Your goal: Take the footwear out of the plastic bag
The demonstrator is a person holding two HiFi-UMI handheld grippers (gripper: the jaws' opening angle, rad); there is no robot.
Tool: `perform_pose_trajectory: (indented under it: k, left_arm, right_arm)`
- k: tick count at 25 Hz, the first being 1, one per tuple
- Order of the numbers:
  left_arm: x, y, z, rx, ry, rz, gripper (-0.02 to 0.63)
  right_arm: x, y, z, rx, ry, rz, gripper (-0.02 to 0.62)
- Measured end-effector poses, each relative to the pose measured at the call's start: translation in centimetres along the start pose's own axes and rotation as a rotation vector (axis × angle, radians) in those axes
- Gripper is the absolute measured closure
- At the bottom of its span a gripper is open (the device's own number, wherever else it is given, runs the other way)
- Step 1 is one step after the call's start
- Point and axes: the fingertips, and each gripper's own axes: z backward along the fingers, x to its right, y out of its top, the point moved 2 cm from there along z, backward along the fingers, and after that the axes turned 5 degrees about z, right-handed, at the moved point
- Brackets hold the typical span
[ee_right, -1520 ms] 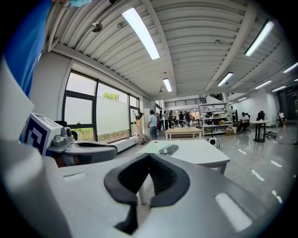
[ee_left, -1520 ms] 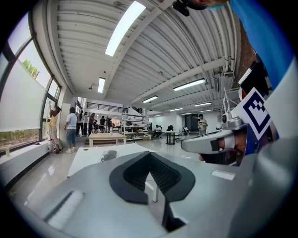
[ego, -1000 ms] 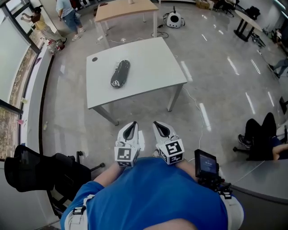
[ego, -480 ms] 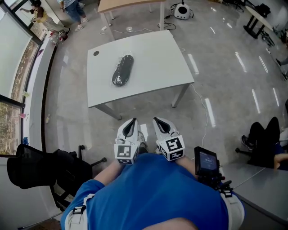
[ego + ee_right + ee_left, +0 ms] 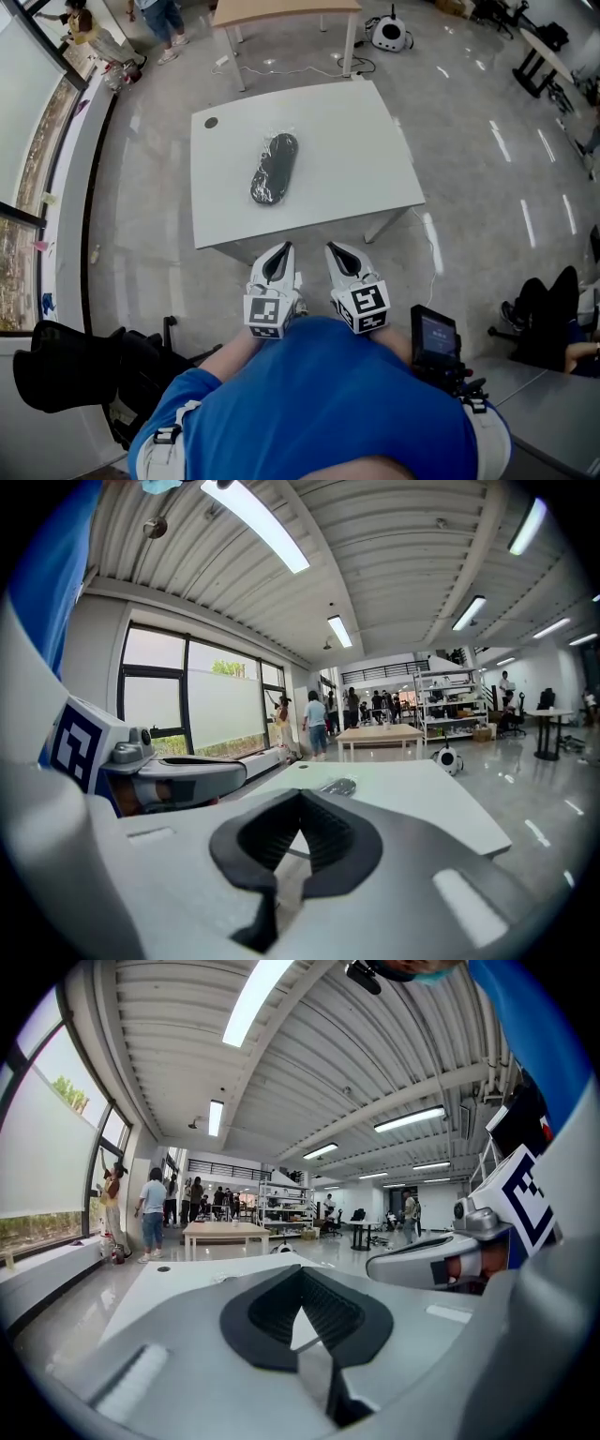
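- Glossy grey floor (image 5: pixel 150 216) underfoot, big open workshop.
- L tongs (image 5: pixel 279 251) & R tongs (image 5: pixel 335 251): both pressed together, nothing in them, held at the chest, just short of the white worktop (image 5: pixel 347 141).
- Step: approach, nowhere near the bag yet. Next, I'd say: reach fwd, open up, pinch film, not shoe.
- Footwear (image 5: pixel 277 164): dark, long, oval, mid-worktop toward the left, inside the crinkly clear plastic bag (image 5: pixel 265 194).

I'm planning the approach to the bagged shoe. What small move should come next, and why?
Probably step up to the table and reach toward the bagged shoe: the left gripper and right gripper are shut, empty, held near the body, well short of the shoe.
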Motion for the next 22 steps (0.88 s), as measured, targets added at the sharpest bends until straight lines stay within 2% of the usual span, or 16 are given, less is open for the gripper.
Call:
perform_pose_trajectory:
  k: [5,10,15,22]
  left_arm:
    - [-5.2,0.2,-2.1,0.009,-0.012,-0.001,0.600]
    - [-8.6,0.0,-3.3,-0.005,-0.022,0.001,0.600]
    - [-10.2,-0.5,-4.9,-0.038,-0.019,0.004,0.600]
    - [-11.0,0.9,-9.5,-0.037,0.010,0.001,0.600]
  right_arm:
    - [-0.3,1.4,-5.0,-0.005,-0.022,0.006,0.592]
    - [-0.2,1.6,-8.4,-0.024,-0.042,0.002,0.592]
    - [0.4,1.7,-10.3,-0.037,-0.045,-0.006,0.592]
    - [4.4,2.9,-13.2,-0.034,-0.016,-0.002,0.592]
